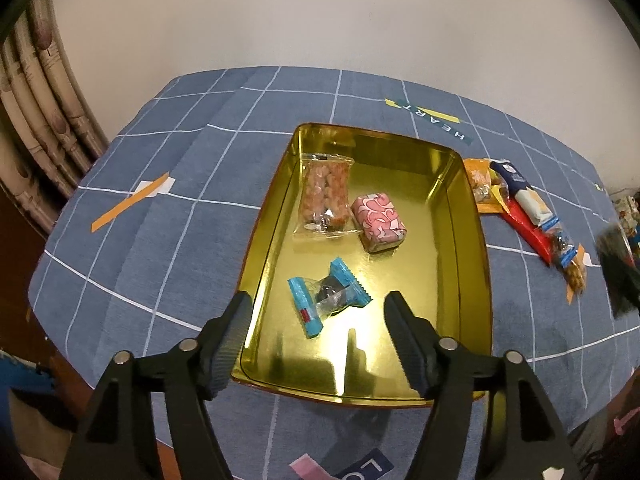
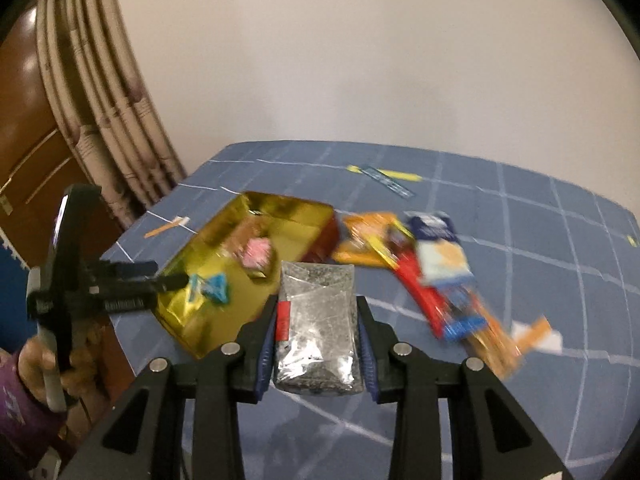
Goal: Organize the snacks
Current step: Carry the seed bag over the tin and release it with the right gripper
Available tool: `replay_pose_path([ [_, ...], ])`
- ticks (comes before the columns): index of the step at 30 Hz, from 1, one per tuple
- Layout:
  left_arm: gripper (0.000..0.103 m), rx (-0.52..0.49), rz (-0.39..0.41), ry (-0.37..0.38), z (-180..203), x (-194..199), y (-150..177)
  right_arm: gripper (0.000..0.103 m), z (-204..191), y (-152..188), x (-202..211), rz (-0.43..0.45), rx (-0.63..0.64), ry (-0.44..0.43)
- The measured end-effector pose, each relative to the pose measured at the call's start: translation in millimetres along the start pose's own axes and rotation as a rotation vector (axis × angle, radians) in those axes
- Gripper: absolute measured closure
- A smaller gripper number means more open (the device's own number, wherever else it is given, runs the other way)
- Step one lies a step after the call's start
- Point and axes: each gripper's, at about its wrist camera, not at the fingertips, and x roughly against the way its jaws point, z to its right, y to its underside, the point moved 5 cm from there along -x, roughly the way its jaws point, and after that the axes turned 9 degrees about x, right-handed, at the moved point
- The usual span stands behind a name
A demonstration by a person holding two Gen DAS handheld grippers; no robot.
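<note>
My blue cloth with its white grid lines (image 1: 160, 216) covers the whole table. A strip of orange tape (image 1: 130, 202) lies near its left edge, pleated beige curtains (image 1: 44, 120) hang beyond that edge, and a plain white wall (image 1: 320, 20) rises behind the far edge.

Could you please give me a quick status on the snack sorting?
Left tool open over gold metal tin, nothing held. Right tool shut on clear speckled packet. Three snacks in tin; path clear.

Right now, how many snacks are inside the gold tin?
3: a clear pack of pink pieces at the far left, a pink wrapped block beside it, and a blue-wrapped candy nearest the open left tongs.
</note>
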Motion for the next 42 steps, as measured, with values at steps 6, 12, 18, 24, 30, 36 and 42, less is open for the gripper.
replay_pose_path([
  [6, 0.035, 0.024, -0.003, 0.004, -9, -1, -4, 0.067, -24, -38, -46, -0.035, 0.015, -0.055],
  [12, 0.035, 0.044, -0.007, 0.004, -16, -1, -7, 0.067, -37, -61, -97, -0.09, 0.023, -0.066],
  [18, 0.034, 0.06, -0.013, 0.005, -22, -2, -10, 0.067, -43, -73, -137, -0.147, 0.028, -0.047],
  [24, 0.033, 0.079, -0.025, 0.006, -28, -4, -11, 0.067, -38, -80, -163, -0.186, -0.009, -0.041],
  [30, 0.033, 0.085, -0.032, 0.004, -30, -6, -11, 0.067, -39, -83, -183, -0.225, -0.036, -0.04],
  [36, 0.033, 0.096, -0.043, 0.013, -32, -6, -11, 0.067, -41, -85, -195, -0.241, -0.037, -0.03],
  [42, 0.033, 0.099, -0.045, 0.017, -33, -6, -11, 0.067, -40, -87, -204, -0.254, -0.054, -0.023],
])
